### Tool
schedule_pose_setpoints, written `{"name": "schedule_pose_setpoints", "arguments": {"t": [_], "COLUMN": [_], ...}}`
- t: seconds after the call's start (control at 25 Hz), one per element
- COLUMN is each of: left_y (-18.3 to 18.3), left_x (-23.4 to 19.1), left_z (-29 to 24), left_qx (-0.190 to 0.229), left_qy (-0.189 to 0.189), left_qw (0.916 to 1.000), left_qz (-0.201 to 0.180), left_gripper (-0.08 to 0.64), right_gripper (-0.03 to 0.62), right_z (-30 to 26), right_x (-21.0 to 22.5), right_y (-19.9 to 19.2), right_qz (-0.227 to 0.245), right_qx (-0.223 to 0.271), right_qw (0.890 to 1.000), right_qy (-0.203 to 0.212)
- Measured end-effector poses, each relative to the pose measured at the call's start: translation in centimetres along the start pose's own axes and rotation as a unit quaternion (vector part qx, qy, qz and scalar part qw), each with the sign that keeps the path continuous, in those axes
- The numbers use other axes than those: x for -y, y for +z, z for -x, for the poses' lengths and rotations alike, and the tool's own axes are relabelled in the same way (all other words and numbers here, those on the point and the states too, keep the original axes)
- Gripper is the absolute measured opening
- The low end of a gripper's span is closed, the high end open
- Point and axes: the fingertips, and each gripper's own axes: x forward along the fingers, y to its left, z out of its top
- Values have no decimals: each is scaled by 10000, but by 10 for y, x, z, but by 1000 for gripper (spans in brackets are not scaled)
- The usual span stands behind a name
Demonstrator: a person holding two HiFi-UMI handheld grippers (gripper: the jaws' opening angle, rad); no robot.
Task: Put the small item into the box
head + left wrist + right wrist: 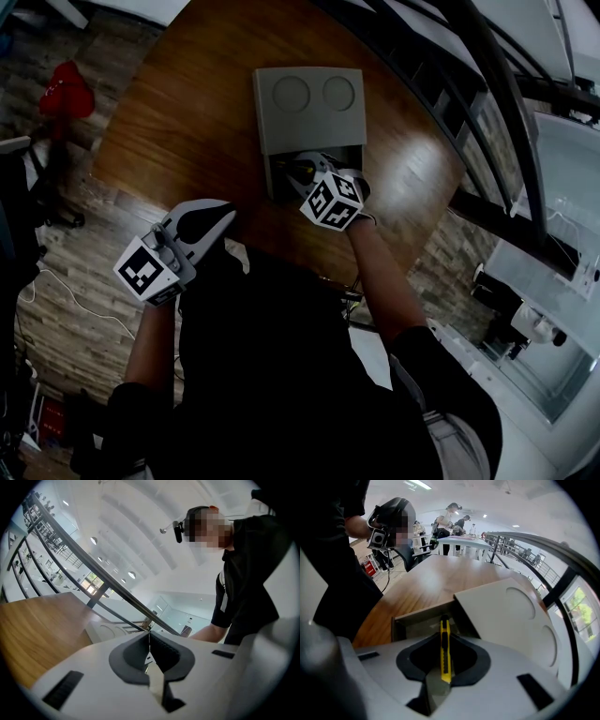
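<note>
While my right tongs (446,668) hang over the near, uncovered end of the grey rectangular box (273,180), they are clamped on a slim yellow plastic snap-off cutter (445,646) with a black slider. The cutter stands lengthwise between the two dark pads, its far end pointing down toward the box's opening. I cannot tell whether that end is already below the rim or just above it. A flat grey lid with two round recesses (309,111) covers the far part of the box, leaving only the end nearest me open. The box lies on a round brown wooden surface (178,122), near its middle.

My left tongs (149,649) are pressed together with nothing between them. They are held back at the near edge of the surface, well apart from the box and close to my dark shirt. From the left gripper view the box shows low and pale beyond the meeting pads, with a dark metal railing (117,595) crossing behind it. A red object (66,89) sits on the plank floor beside the surface, off to my left.
</note>
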Motion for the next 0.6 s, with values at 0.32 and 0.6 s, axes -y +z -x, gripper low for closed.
{"name": "schedule_pose_setpoints", "arguments": {"t": [0.32,0.6], "left_y": [-8,-12], "left_x": [-1,0], "left_z": [2,6], "left_qx": [-97,-122], "left_qy": [-15,-37], "left_qw": [9999,9999], "left_qz": [43,62], "left_gripper": [17,17], "right_gripper": [74,81], "right_z": [-5,-5], "right_x": [2,3], "right_y": [1,2], "right_qz": [-66,-166], "right_qx": [31,68], "right_qw": [10000,9998], "right_qy": [16,9]}}
